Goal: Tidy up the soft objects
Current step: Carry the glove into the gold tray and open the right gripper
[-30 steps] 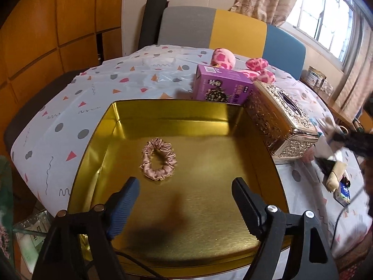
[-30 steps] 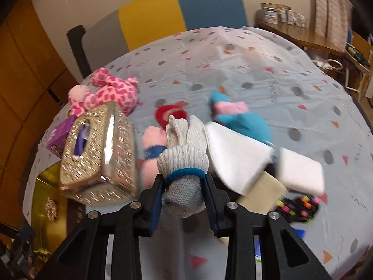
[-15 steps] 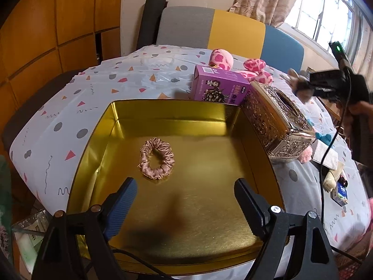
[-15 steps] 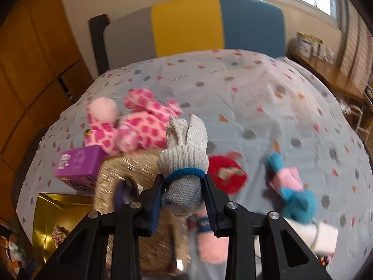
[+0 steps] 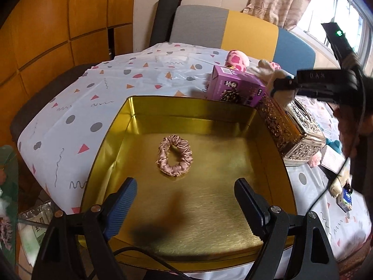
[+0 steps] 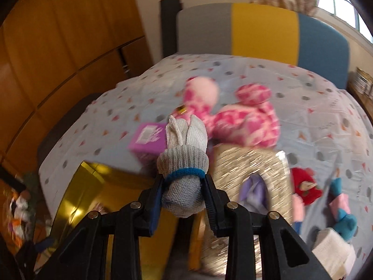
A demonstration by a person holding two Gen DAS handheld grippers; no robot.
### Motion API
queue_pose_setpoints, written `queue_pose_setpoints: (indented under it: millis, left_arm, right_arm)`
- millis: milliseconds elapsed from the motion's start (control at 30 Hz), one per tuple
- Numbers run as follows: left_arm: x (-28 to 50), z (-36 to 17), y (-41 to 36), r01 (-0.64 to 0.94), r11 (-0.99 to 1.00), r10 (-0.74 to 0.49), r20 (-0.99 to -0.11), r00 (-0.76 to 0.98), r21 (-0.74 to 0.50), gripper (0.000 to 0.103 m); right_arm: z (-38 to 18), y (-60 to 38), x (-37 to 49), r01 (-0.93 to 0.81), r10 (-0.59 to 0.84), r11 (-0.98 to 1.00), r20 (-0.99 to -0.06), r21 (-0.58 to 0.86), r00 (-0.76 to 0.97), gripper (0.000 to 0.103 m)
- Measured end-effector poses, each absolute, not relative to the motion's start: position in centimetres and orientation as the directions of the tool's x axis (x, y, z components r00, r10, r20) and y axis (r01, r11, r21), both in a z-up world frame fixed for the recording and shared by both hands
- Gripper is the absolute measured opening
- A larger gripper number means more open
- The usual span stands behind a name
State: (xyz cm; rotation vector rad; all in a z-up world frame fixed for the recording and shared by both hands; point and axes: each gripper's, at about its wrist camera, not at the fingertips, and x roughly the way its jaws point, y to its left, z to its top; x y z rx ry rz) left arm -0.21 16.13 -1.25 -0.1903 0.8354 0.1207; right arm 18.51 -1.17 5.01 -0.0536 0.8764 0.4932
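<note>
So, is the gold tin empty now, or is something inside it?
Not empty. A pink scrunchie lies flat on the floor of the gold tin; nothing else shows inside.

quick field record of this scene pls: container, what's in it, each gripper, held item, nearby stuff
container: gold tin, open, on the patterned tablecloth
contents: one pink scrunchie, lying flat
left gripper: open, empty, over the tin's near edge
right gripper: shut on a rolled grey glove with a blue cuff band, above the tin's far right corner
beside tin: purple box, ornate metal tissue box
behind those: pink spotted plush
view quality: right wrist view blurred
</note>
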Motion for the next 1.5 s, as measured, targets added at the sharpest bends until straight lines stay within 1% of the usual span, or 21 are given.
queue_pose_setpoints:
  millis: [267, 567, 767, 967, 1100, 1167, 1233, 1400, 1500]
  left_arm:
    - [-0.6, -1.3, 16.6, -0.201, 0.973, 0.052, -0.747, 0.663, -0.111, 0.086]
    - [-1.4, -1.2, 17.6, -0.233, 0.967, 0.081, -0.739, 0.668, -0.104, 0.086]
    - [-2.0, -1.3, 18.8, -0.258, 0.959, 0.086, -0.738, 0.670, -0.122, 0.086]
    - [-2.3, -1.6, 20.1, -0.295, 0.945, 0.098, -0.744, 0.661, -0.138, 0.086]
    - [-2.4, -1.8, 20.5, -0.302, 0.944, 0.105, -0.744, 0.659, -0.135, 0.086]
    - [-2.4, -1.9, 20.5, -0.309, 0.944, 0.120, -0.746, 0.656, -0.120, 0.086]
    - [-2.3, -1.9, 20.5, -0.308, 0.943, 0.116, -0.745, 0.657, -0.125, 0.087]
    - [-2.0, -1.7, 20.0, -0.292, 0.949, 0.107, -0.743, 0.660, -0.123, 0.087]
    - [-1.7, -1.5, 19.4, -0.275, 0.953, 0.095, -0.741, 0.664, -0.124, 0.087]
  right_arm:
    - [1.7, 1.0, 14.1, -0.497, 0.445, 0.844, -0.778, 0.201, 0.443, 0.032]
    - [-1.5, 2.2, 11.0, -0.494, 0.455, 0.836, -0.807, 0.241, 0.376, 0.032]
    - [-2.2, 3.6, 11.2, -0.473, 0.429, 0.851, -0.822, 0.229, 0.375, 0.032]
    - [-3.0, 6.1, 13.6, -0.442, 0.393, 0.872, -0.840, 0.211, 0.375, 0.034]
    - [-3.5, 7.6, 15.0, -0.442, 0.388, 0.873, -0.843, 0.207, 0.372, 0.038]
    - [-3.7, 7.8, 15.1, -0.447, 0.403, 0.867, -0.840, 0.222, 0.364, 0.046]
    - [-3.6, 7.5, 14.9, -0.451, 0.418, 0.861, -0.834, 0.236, 0.361, 0.052]
    - [-2.6, 6.1, 13.0, -0.465, 0.407, 0.863, -0.817, 0.198, 0.409, 0.053]
    - [-1.7, 5.0, 11.6, -0.476, 0.398, 0.864, -0.798, 0.161, 0.452, 0.056]
